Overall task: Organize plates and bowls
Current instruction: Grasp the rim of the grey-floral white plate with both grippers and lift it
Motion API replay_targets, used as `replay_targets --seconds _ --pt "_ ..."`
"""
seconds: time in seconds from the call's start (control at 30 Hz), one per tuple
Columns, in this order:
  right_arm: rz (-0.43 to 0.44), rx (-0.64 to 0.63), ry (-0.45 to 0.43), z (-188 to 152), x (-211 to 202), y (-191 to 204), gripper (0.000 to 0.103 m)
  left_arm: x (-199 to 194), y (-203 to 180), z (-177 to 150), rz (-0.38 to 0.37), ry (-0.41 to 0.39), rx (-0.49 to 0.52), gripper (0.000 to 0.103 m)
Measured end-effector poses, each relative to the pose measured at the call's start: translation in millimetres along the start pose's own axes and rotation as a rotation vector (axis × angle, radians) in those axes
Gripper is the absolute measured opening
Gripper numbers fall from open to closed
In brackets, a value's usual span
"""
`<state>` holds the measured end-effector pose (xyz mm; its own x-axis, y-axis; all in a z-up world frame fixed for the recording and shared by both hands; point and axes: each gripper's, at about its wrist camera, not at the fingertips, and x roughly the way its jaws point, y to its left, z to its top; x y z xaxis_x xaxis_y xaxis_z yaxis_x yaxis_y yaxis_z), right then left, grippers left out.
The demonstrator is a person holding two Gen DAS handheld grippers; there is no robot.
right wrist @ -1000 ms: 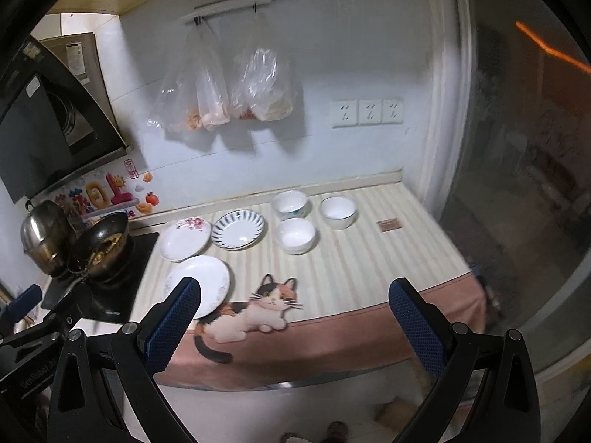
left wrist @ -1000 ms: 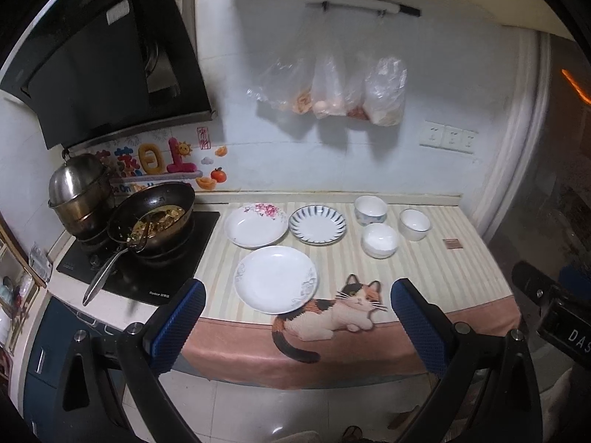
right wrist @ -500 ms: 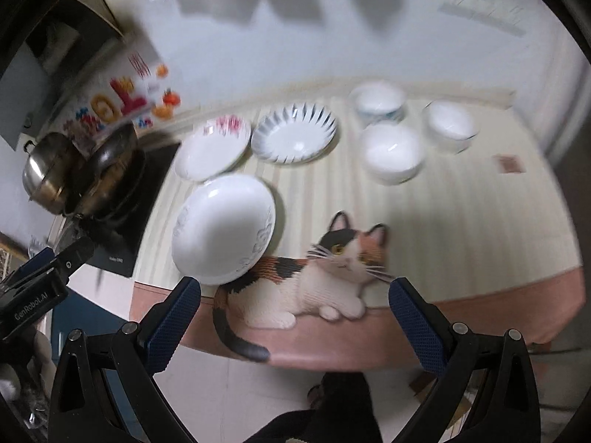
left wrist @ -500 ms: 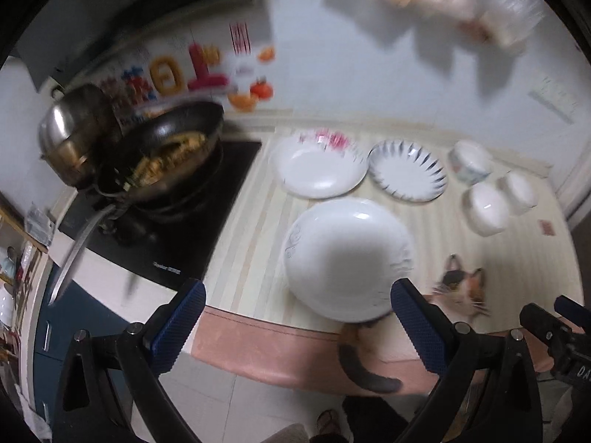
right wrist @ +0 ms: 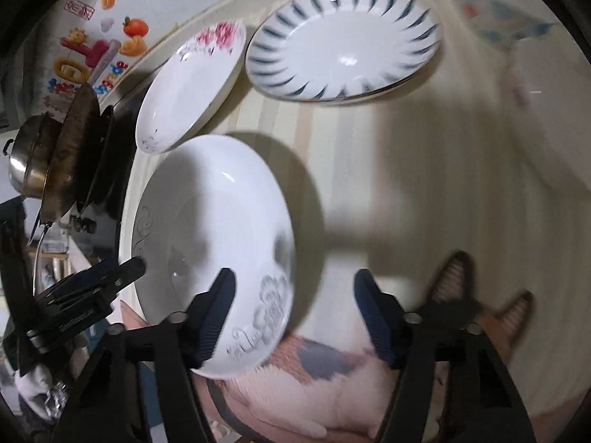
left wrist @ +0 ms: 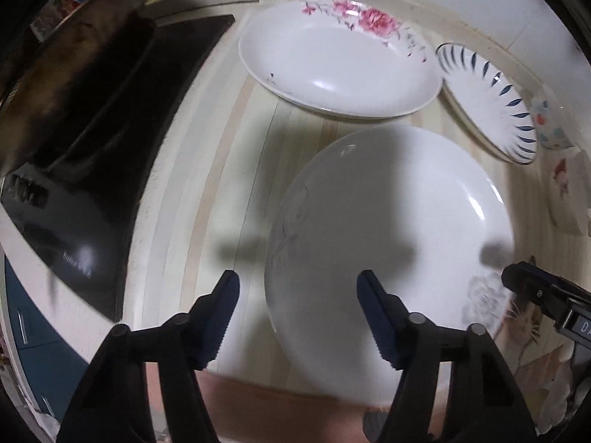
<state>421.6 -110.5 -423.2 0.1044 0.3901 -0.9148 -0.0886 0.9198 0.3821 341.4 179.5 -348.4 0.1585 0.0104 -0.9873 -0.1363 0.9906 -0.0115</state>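
Both our tools have dropped close over the white plate (left wrist: 388, 221), jaws closing, its rim between each pair; only the right view shows the pot (right wrist: 27, 158).

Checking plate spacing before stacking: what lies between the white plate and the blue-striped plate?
Nothing: bare striped mat separates the white plate from the blue-striped plate, clearest in the right wrist view.

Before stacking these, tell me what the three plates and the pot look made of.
White plate, rose plate and blue-dash plate: apparently glazed ceramic, judging by glossy highlights and printed patterns. Pot: likely polished steel, from its mirror-like silver sheen.
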Motion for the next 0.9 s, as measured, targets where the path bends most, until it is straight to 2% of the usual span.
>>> replay_targets --seconds 0.03,0.1,0.13,0.17,0.2,0.43,0.53,0.67,0.9 --pt "0.008 -0.005 0.01 2.4 5.4 1.2 0.057 2.9 1.3 2.0 -0.01 0.006 0.002 0.055" --pt "0.031 -0.027 0.036 8.0 19.1 7.1 0.039 7.7 2.8 5.0 -0.02 0.022 0.006 0.048" --pt "0.035 -0.034 0.044 7.3 21.4 9.1 0.034 10.0 2.9 5.4 -0.032 0.031 0.009 0.044" --pt "0.037 -0.04 0.056 8.7 26.6 10.9 0.025 11.2 2.7 5.7 -0.029 0.03 0.01 0.043" --pt "0.039 -0.042 0.061 9.0 29.3 12.6 0.023 11.7 3.0 5.3 -0.026 0.029 0.012 0.043" --pt "0.021 -0.059 0.05 8.8 26.2 10.3 0.02 3.8 -0.8 -7.8 -0.028 0.012 0.004 0.039" --pt "0.032 -0.063 0.037 -3.6 8.5 0.8 0.02 -2.3 -12.7 -21.8 -0.023 -0.002 0.025 0.039" --pt "0.017 -0.061 0.014 -13.6 -9.4 -7.3 0.02 -16.6 -25.5 -33.3 -0.053 -0.024 0.047 0.039" --pt "-0.013 -0.005 -0.037 -43.5 -53.8 -54.5 0.02 -45.4 -69.6 -63.7 -0.1 -0.065 0.139 0.039"
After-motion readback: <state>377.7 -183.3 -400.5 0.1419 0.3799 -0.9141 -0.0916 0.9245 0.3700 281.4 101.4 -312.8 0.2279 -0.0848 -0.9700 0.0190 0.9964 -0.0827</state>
